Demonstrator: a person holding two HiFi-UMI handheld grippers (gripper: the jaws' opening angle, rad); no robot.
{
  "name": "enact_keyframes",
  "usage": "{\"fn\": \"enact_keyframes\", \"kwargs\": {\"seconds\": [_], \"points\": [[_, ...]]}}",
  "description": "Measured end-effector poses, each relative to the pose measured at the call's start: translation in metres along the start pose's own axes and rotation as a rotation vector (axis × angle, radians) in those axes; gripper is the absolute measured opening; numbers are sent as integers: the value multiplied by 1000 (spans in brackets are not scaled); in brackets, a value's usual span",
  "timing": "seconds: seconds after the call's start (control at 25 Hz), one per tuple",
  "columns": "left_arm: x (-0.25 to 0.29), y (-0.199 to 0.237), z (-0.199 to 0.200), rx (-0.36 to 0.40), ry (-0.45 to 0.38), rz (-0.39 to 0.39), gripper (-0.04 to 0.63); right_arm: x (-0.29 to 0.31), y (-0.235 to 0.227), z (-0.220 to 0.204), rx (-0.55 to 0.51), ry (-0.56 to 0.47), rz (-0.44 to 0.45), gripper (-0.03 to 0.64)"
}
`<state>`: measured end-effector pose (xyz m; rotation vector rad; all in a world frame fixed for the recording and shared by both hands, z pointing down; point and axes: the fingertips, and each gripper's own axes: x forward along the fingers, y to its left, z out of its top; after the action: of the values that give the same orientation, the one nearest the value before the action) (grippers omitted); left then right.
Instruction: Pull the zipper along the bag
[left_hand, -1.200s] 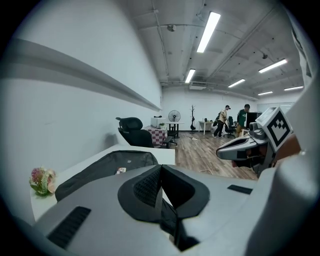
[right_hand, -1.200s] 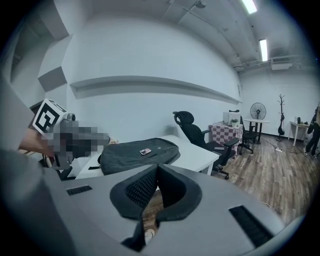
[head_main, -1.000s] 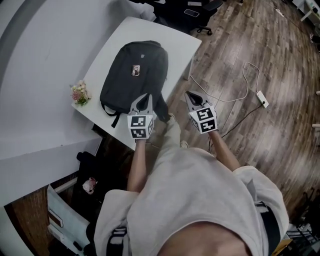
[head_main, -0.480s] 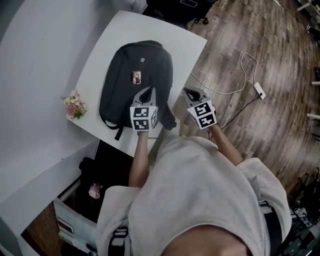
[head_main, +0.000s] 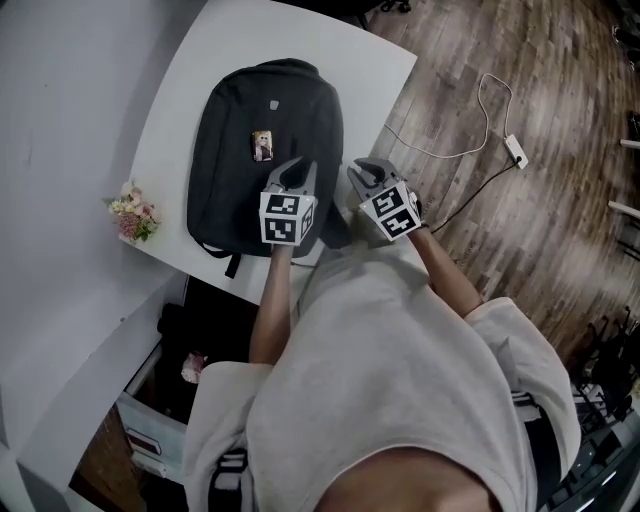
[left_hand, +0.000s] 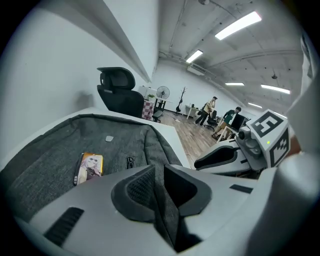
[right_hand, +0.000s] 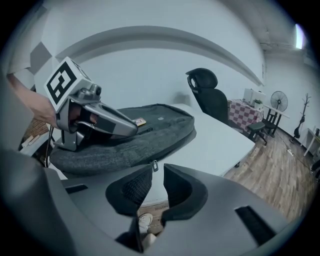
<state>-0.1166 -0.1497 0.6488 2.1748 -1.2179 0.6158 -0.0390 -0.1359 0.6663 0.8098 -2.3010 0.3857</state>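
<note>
A dark grey backpack (head_main: 265, 105) lies flat on the white table (head_main: 375, 75), with a small picture card (head_main: 262, 146) on its front. My left gripper (head_main: 300, 168) hovers over the bag's near end. Its jaws (left_hand: 159, 167) are opening, a narrow slit apart, and through the slit only grey backpack fabric (left_hand: 60, 145) shows. My right gripper (head_main: 362, 170) is at the bag's right near edge. Its jaws (right_hand: 158, 170) are opening too. The metal zipper pull (right_hand: 154, 165) sits just past the tips on the side seam of the backpack (right_hand: 125, 145), untouched.
A small bunch of flowers (head_main: 132, 212) lies at the table's left edge. On the wooden floor to the right lies a power strip with its cable (head_main: 512, 150). A black office chair (right_hand: 210, 95) stands beyond the table's far end. Boxes sit under the table (head_main: 160, 400).
Both grippers have moved forward over the table. The left one is now farther onto the bag, and the right one has come from above the floor to the bag's right edge.
</note>
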Motion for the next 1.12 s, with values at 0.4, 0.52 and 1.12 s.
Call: {"fn": "enact_keyframes", "kwargs": {"seconds": [0.4,0.52,1.12], "points": [[27,30,-2,-83,86,104,106,37,4,-15,-188,83,93,156],[32,34,-6,-104,116,114,121,43,5,-15,-237,99,124,153],[35,35,-8,-107,137,114,124,56,17,-17,-395,177,306,26]]}}
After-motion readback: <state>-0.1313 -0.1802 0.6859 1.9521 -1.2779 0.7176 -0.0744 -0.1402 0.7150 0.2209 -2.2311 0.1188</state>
